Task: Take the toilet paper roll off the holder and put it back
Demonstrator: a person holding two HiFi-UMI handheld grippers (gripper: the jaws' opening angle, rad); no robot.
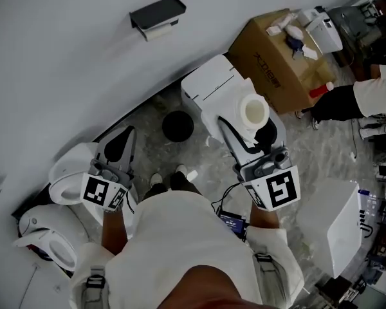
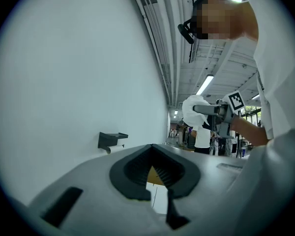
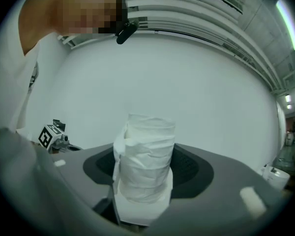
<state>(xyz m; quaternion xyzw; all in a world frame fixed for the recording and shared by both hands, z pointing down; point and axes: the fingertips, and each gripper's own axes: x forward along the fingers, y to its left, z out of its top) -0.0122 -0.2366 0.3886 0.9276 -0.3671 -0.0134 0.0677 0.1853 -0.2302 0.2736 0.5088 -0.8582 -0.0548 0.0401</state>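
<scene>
A white toilet paper roll [image 1: 254,111] stands upright between the jaws of my right gripper [image 1: 256,122], which is shut on it. In the right gripper view the roll [image 3: 145,161] fills the middle, with loose wrinkled sheets on its side. The dark grey holder [image 1: 157,13] hangs on the white wall, far up and to the left of the roll, with a pale bar [image 1: 158,33] under its shelf. My left gripper [image 1: 118,148] is low at the left, shut with nothing in it. The left gripper view shows the holder [image 2: 112,139] and the held roll [image 2: 195,113] in the distance.
A white toilet [image 1: 220,89] stands just beyond the right gripper, with a black round bin [image 1: 177,125] beside it. A cardboard box [image 1: 273,60] with bottles on top sits at the back right. More white toilets [image 1: 67,172] lie at the left. A person [image 1: 373,98] is at the right edge.
</scene>
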